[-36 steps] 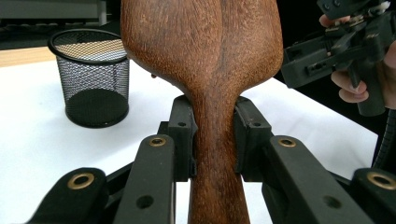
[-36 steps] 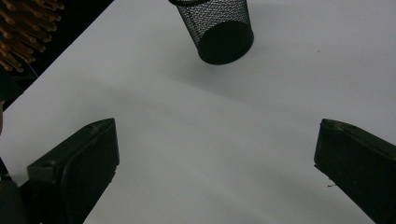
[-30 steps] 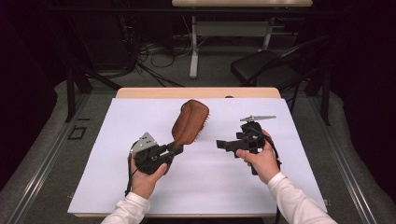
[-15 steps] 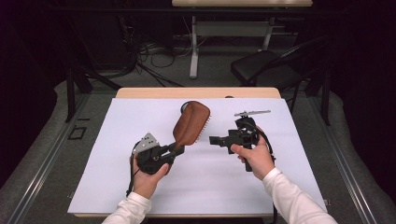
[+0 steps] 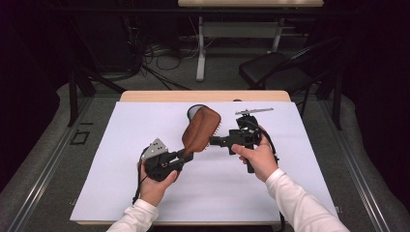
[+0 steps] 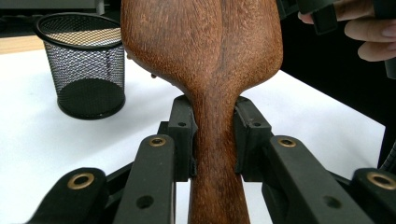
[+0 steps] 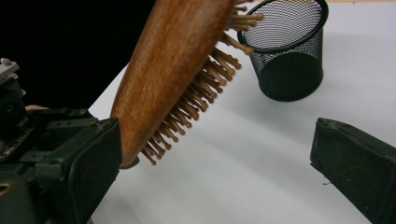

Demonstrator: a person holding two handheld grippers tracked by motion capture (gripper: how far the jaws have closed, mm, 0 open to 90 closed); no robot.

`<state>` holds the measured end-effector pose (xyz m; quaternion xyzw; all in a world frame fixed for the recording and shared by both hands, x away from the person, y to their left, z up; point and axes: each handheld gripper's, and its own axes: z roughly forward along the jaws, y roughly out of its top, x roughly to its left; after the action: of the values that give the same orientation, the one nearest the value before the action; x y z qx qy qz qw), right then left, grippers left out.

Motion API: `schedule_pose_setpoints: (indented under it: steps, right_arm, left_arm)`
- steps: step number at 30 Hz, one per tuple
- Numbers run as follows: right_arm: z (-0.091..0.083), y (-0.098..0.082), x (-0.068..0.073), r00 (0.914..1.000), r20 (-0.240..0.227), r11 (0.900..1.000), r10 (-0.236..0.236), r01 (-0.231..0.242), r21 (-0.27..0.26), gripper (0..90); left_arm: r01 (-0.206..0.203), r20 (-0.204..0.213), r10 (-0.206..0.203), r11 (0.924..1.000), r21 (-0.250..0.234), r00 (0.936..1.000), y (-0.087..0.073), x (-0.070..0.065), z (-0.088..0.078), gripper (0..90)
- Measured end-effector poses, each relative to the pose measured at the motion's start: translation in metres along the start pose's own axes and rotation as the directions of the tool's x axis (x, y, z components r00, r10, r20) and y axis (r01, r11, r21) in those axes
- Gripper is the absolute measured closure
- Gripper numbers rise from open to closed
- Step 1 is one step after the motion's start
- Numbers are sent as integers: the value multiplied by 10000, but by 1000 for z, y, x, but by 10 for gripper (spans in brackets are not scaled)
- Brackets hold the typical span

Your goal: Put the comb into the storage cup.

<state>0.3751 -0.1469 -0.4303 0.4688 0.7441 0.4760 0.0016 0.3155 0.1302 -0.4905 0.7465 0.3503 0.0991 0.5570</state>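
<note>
The left gripper (image 5: 186, 155) clamps the handle of a brown wooden paddle hairbrush (image 5: 200, 128), held above the white table (image 5: 121, 169) at centre. The right gripper (image 5: 218, 141), jaws spread, nears its bristles. The black mesh cup (image 6: 86, 65) waits at 12 o'clock; handover or drop-off remains.

- Wooden hairbrush (image 5: 200, 128): reddish-brown paddle with a smooth back and pale wooden bristles, centre of the high view.
- Raised off the table, tilted, head up and away, bristles facing frame right, handle lowest.
</note>
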Motion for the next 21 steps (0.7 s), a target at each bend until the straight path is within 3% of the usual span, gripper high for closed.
schedule_pose_setpoints:
  steps: [12, 21]
  right_arm:
    - [9, 7, 11, 9999, -116, 10000, 23, -23, -11, 45]
    - [17, 10, 13, 9986, -407, 9994, 352, -354, -32, 74]
  left_arm:
    - [-61, 54, 61, 10000, -28, 10000, -1, -2, 1, 719]
    - [-84, 91, 84, 10000, 32, 9999, -1, -4, 2, 719]
